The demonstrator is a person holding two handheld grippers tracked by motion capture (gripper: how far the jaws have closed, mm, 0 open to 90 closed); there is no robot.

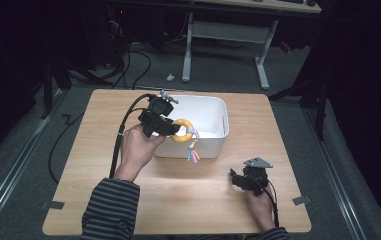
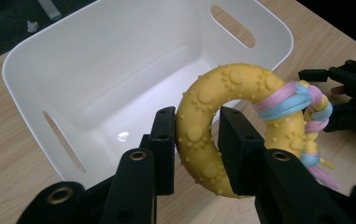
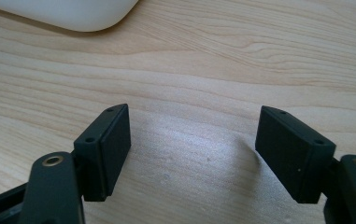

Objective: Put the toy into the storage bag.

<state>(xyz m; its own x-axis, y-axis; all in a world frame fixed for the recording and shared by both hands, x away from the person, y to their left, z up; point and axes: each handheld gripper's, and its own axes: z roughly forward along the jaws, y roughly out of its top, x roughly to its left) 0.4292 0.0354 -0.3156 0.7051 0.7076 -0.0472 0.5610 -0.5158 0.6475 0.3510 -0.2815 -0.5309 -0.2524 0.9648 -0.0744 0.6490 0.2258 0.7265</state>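
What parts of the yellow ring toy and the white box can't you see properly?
- Yellow ring toy: in the left gripper view, its lower arc is hidden behind the left gripper jaws.
- Rope tassel: too small in the high view for its strands to show.
- White box: cut off by the right gripper view's top edge.

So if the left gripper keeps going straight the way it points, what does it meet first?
Probably the inner floor of the white bin: the left gripper, clamped on the yellow ring toy, aims down into it. Depth is unclear.

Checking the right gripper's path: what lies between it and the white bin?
Bare wooden table, seen in the right gripper view between the right gripper and white bin.
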